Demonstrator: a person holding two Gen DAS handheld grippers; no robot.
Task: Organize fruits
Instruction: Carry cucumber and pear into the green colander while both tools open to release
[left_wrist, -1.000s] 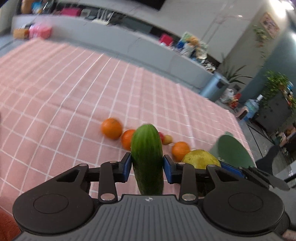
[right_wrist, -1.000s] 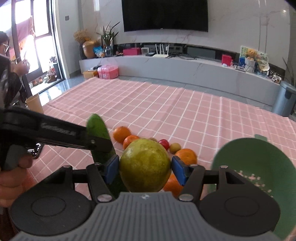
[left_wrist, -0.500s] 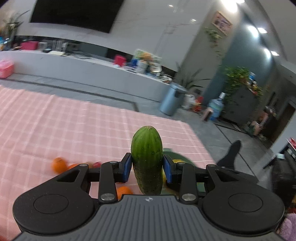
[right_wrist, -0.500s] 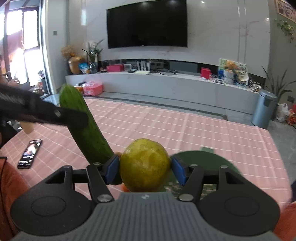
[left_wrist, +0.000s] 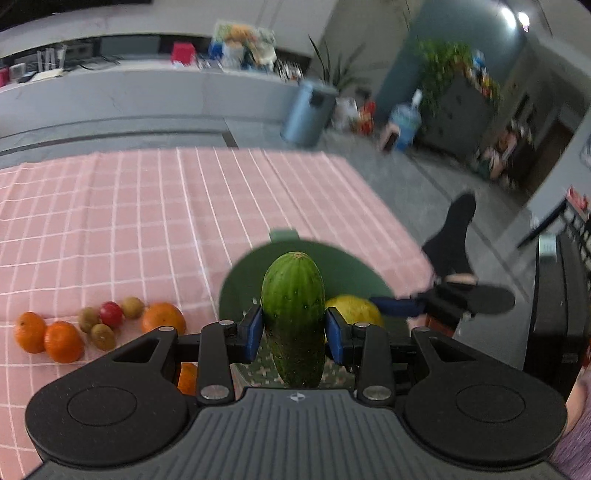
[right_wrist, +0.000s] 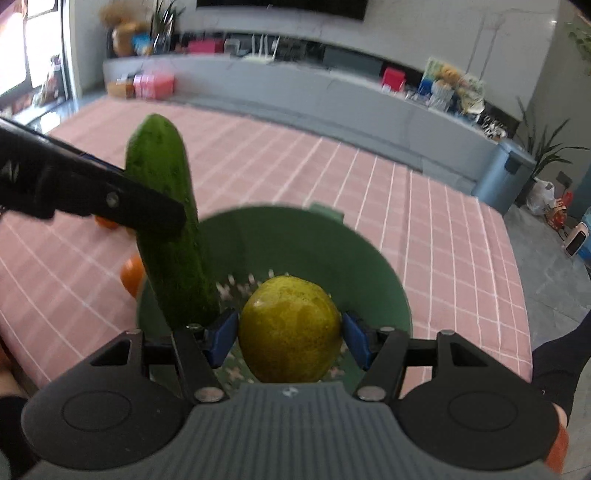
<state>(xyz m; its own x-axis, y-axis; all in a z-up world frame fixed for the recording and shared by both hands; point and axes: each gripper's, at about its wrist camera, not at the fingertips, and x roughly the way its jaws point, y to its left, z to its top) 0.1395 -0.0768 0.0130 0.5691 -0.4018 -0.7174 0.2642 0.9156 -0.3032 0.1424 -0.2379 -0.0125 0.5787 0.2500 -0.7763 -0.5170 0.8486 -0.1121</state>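
Covering the table, pink checked cloth (left_wrist: 129, 206) meets grey floor (left_wrist: 424, 177).

left tool (left_wrist: 293, 332) | carried cucumber (left_wrist: 293, 314) right, from above loose oranges (left_wrist: 48, 338) to over green colander (right_wrist: 369, 266) | right tool (right_wrist: 290, 338) | brought yellow-green fruit (right_wrist: 290, 328) over same colander, beside cucumber

grey bench (right_wrist: 332, 92), blue bin (left_wrist: 308, 112), plants (left_wrist: 443, 70)

A dark green cucumber (left_wrist: 293, 317) and a yellow-green round fruit (right_wrist: 290, 328) sit against a green bowl (right_wrist: 373, 266). At nine o'clock, orange fruits (left_wrist: 62, 341) lie on a pink cloth with a white grid (left_wrist: 147, 206). Jaw pads are blue.
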